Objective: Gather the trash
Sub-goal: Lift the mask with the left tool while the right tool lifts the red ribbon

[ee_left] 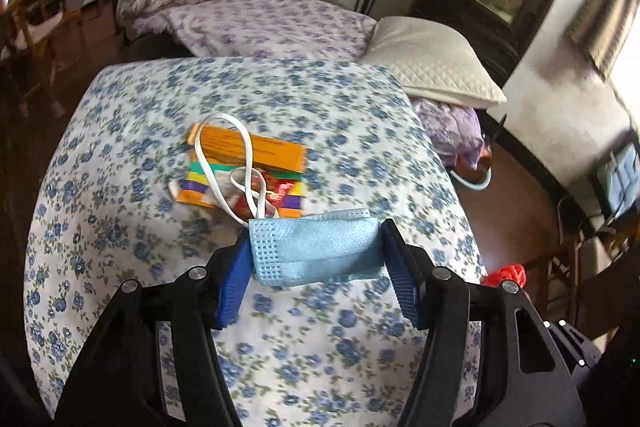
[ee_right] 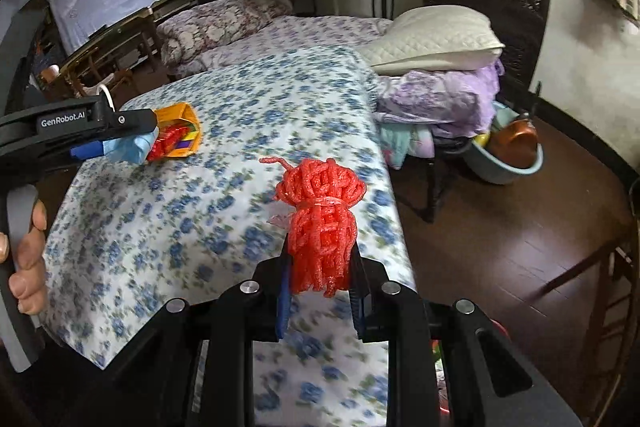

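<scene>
My left gripper (ee_left: 314, 247) is shut on a folded light-blue face mask (ee_left: 316, 247) whose white ear loops (ee_left: 244, 167) trail over an orange carton (ee_left: 248, 163) with colourful wrappers on the flowered sheet. The left gripper also shows in the right wrist view (ee_right: 120, 143), holding the mask (ee_right: 132, 147) just in front of the carton (ee_right: 180, 131). My right gripper (ee_right: 320, 267) is shut on a bundle of red foam netting (ee_right: 320, 219), held above the sheet near the right edge of the bed. The netting also shows in the left wrist view (ee_left: 508, 273).
The bed with the blue-flowered sheet (ee_right: 240, 115) fills the middle. A white pillow (ee_right: 436, 39) on folded purple bedding (ee_right: 440, 95) lies at the right, with a blue basin (ee_right: 508, 163) on the dark wooden floor. Wooden chairs (ee_left: 48, 27) stand at the left.
</scene>
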A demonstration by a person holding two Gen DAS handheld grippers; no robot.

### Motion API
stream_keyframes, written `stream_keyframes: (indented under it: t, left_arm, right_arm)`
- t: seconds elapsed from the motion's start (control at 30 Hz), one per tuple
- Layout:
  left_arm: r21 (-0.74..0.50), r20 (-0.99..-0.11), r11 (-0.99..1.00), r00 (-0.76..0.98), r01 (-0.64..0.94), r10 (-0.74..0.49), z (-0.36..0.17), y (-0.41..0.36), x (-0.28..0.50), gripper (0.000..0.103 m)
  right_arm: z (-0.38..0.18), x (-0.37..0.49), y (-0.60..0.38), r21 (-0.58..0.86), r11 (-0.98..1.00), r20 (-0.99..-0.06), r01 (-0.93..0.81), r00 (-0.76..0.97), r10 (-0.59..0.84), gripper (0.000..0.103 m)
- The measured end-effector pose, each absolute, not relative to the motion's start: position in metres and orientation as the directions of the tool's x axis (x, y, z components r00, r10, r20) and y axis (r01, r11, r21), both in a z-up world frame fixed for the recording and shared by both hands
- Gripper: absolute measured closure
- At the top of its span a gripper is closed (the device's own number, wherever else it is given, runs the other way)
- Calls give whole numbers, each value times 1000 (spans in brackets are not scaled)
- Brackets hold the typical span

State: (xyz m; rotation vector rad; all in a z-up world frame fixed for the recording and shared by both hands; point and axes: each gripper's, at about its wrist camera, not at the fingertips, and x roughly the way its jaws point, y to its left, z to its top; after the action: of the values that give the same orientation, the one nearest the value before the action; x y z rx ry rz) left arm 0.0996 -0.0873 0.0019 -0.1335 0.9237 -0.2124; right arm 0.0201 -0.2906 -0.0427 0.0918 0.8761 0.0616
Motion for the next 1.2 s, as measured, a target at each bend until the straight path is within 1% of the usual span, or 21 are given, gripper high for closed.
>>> stream_keyframes:
  t: [0.1,0.23,0.37,0.7,1.1,1.2]
  left_arm:
    - [-180,-784,969,570,168,-244,0,-110,95,42]
    - [-142,-795,963,554,229,-249,-5,-142,87,42]
    - [-122,-804,946,530,299,-271,-11,-178,79,42]
    - [-109,-813,895,480,432,-331,-23,-248,59,42]
    - [-155,-825,794,365,588,-431,-37,-324,23,42]
    - [-122,-836,761,347,637,-425,-46,-351,9,42]
  right_arm:
    - [-44,11,-302,113,994,-759,2,646,85,79]
    - [-44,-4,-319,84,996,-753,34,657,41,79]
    - [-45,-15,-342,98,992,-750,75,661,24,79]
    - [-56,-38,-405,125,976,-758,180,652,-23,79]
    - [-84,-67,-461,109,961,-796,255,601,-69,79]
    - [-94,-78,-476,98,954,-811,283,578,-89,79]
